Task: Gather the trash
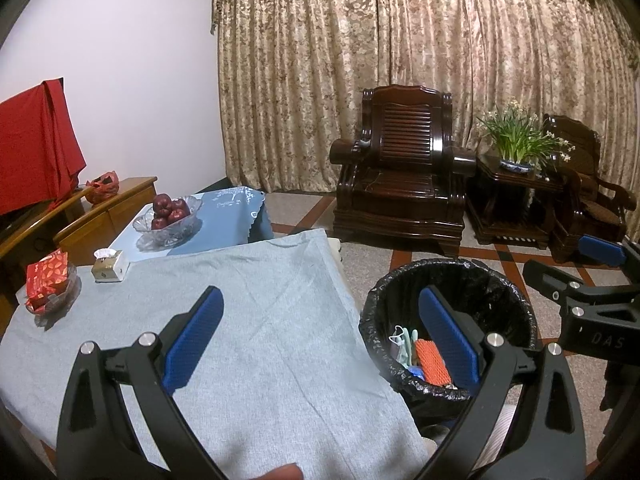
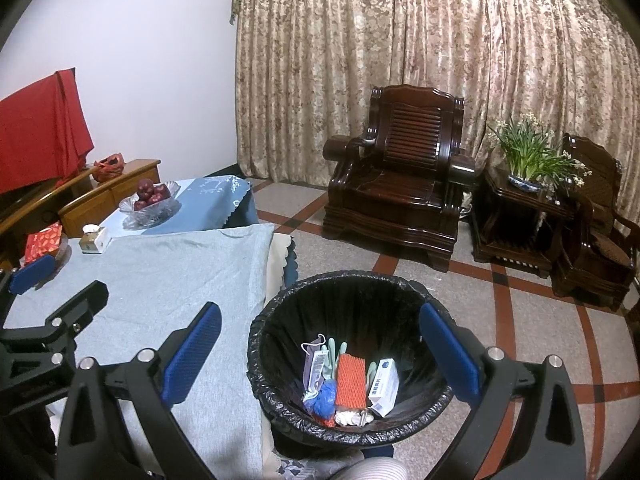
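Both claws are spread wide and carry nothing: my left claw (image 1: 320, 344) hangs over the near edge of the pale blue cloth-covered counter (image 1: 248, 304), and my right claw (image 2: 320, 360) hangs above the round bin lined with a black plastic bag (image 2: 280, 308), which stands on the floor just beside the counter's right edge.

Trash lies in the bin already: an orange foam net sleeve (image 2: 351, 380), a small white carton with blue print (image 2: 384, 386), a crumpled blue plastic wad (image 2: 325, 398) and a pale face mask (image 2: 314, 360).

I judge the collecting nearly finished, since the cloth in front of me is bare. What remains on the counter sits at ten o'clock: a red patterned packet in a glass dish (image 1: 46, 280) and a small gold-and-white tissue box (image 1: 109, 266). Neither is clearly trash.

To do this step well, I would sweep the left claw's view across the counter before reaching. If anything turns up, I would close on it squarely and release low inside the bin, keeping the fingers off the liner.
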Demonstrator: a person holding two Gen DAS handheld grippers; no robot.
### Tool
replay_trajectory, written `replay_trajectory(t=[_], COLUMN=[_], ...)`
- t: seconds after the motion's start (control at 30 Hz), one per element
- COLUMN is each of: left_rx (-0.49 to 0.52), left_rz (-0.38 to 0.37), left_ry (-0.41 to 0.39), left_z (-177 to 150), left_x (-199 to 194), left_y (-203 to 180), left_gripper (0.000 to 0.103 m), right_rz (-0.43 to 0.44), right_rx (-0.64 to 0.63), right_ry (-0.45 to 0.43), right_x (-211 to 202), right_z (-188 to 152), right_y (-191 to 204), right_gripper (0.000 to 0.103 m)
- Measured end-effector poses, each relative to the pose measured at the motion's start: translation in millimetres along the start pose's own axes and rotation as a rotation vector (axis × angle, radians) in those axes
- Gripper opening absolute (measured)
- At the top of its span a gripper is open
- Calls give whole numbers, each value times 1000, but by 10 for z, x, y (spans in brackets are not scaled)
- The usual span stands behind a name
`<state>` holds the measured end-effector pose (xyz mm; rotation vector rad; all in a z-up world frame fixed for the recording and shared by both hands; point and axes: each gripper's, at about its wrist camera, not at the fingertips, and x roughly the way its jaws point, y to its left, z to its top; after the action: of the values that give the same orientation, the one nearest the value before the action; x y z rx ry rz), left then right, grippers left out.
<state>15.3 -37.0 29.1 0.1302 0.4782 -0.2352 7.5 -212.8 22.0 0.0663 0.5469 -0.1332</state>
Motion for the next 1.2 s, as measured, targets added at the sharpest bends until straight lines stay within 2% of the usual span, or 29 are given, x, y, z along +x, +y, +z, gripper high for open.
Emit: replay_trajectory(t=[1.2], left_rx=[-3], left_rz=[0], left_ry=[3], left_z=[6], left_x=[0], left_y=[28], left_gripper=[95], right_rz=[0], right_rx=[-2], right_ry=[1], right_x=[4], right_z=[-5], right_y=[4], right_gripper=[97])
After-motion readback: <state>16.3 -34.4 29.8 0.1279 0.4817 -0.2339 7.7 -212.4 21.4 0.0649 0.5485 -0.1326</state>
